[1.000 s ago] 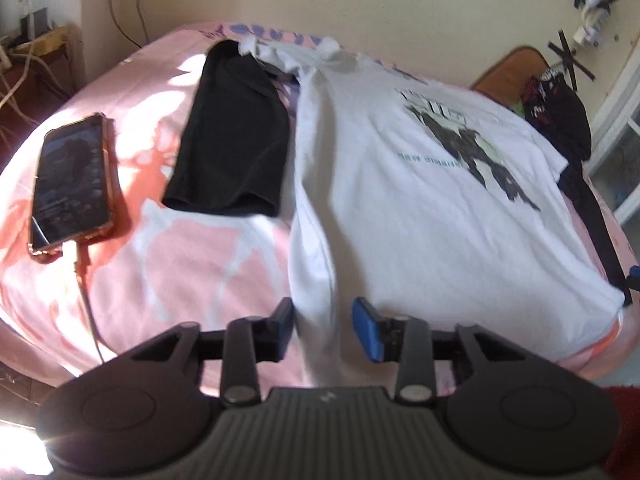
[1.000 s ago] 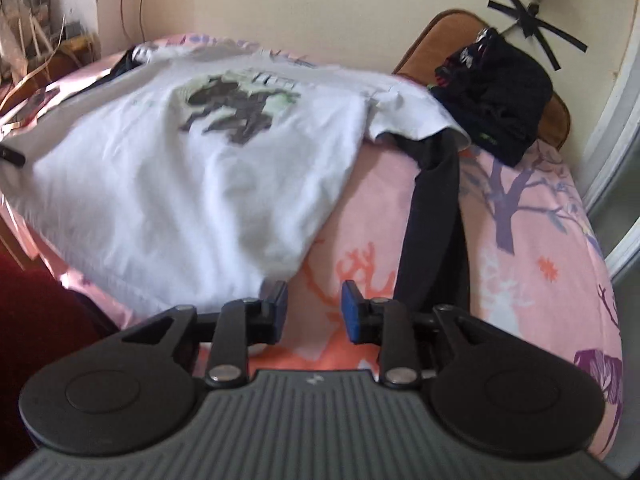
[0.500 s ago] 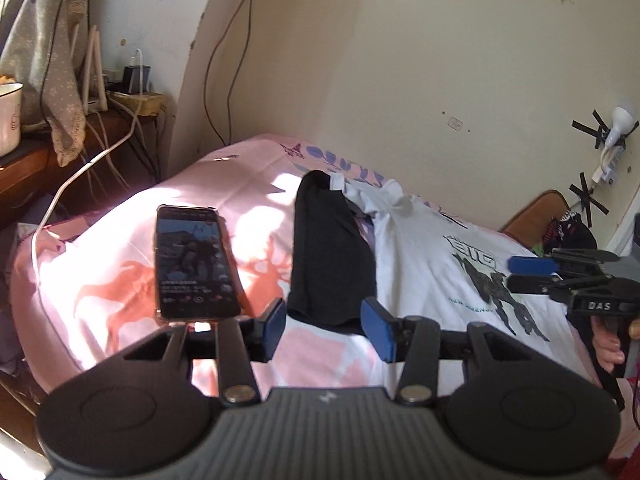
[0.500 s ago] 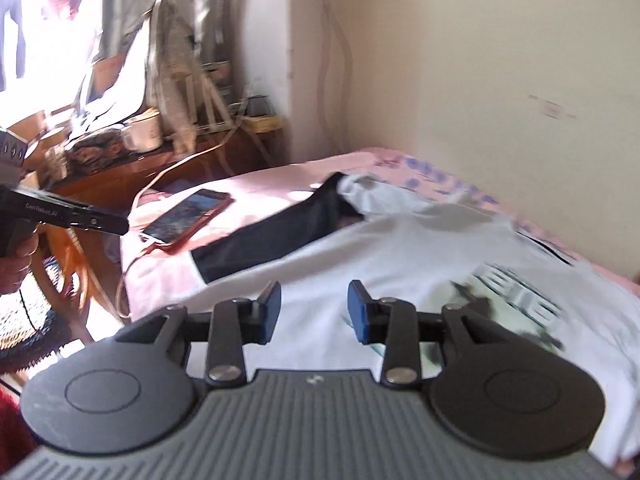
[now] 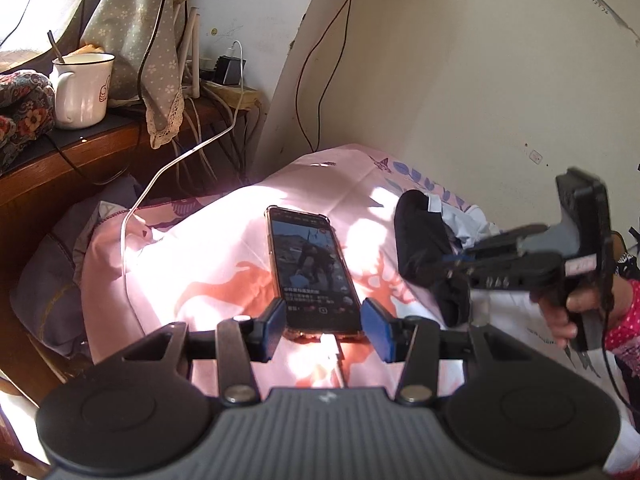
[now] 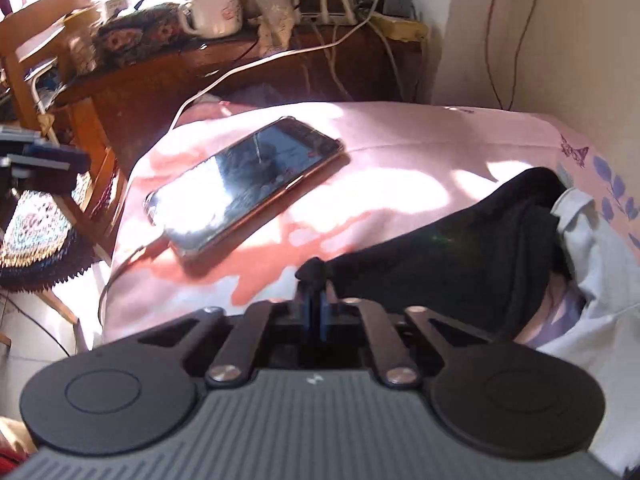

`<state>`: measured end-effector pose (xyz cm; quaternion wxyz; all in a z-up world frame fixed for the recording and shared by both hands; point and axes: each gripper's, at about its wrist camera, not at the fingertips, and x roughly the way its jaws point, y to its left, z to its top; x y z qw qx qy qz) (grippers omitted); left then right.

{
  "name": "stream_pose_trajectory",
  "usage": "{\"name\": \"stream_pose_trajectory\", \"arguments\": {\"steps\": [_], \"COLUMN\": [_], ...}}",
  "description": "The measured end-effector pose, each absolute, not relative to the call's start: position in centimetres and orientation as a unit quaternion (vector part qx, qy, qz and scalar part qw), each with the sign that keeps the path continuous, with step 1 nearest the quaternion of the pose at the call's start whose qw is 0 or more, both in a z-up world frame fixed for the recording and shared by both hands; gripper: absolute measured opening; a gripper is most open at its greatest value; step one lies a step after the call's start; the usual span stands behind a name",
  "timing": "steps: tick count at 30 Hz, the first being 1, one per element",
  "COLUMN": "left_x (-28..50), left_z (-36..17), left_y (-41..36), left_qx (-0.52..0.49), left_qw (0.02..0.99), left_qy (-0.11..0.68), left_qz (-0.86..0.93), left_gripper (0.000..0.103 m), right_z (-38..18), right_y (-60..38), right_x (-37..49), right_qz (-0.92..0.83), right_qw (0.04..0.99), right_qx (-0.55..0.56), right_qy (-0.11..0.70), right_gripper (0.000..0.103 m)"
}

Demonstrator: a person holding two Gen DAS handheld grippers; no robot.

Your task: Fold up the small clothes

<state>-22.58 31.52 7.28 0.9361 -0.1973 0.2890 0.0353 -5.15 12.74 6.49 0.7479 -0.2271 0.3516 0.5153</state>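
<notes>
A home bedroom: pink-sheeted bed [image 5: 224, 248] (charging phone [image 5: 310, 268] on it).

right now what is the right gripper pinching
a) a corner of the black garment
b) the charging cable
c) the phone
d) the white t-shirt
a: the right gripper has its jaws closed together with a bunched corner of the black garment sticking up between the tips, while the phone lies apart on the pink bedsheet.
</notes>
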Motion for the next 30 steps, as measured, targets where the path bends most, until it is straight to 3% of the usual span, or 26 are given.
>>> {"name": "stream_pose_trajectory", "arguments": {"steps": [2, 9, 14, 19, 26, 30], "left_x": [-21.6, -16.5, -11.3, -4.3, 7.5, 13.5], "left_z": [7.7, 9.5, 11.0, 11.8, 8.7, 5.7], "left_y": [31.4, 29.2, 26.4, 23.2, 16.8, 12.4], "left_qx": [-0.197, -0.201, -0.188, -0.175, -0.133, -0.105], "left_qw": [0.939, 0.947, 0.951, 0.945, 0.922, 0.903], "left_qy": [0.281, 0.252, 0.244, 0.259, 0.341, 0.393], "left_qz": [0.033, 0.004, -0.039, -0.098, -0.125, -0.137], "left_gripper": [0.043, 0.046, 0.049, 0.052, 0.054, 0.063], "right_z": [10.4, 32.4, 39.8, 37.7, 25.5, 17.1], "right_y": [12.6, 7.6, 0.3, -8.5, -23.9, -32.2], "right_x": [-3.4, 2.4, 4.7, 6.1, 6.3, 5.7], "right_qz": [0.504, 0.49, 0.444, 0.386, 0.26, 0.166], "right_qw": [0.774, 0.854, 0.887, 0.912, 0.939, 0.941], "right_qx": [-0.201, -0.016, 0.034, 0.058, 0.139, 0.19], "right_qy": [0.326, 0.175, 0.121, 0.127, 0.175, 0.225], "right_gripper": [0.007, 0.008, 0.008, 0.008, 0.008, 0.008]}}
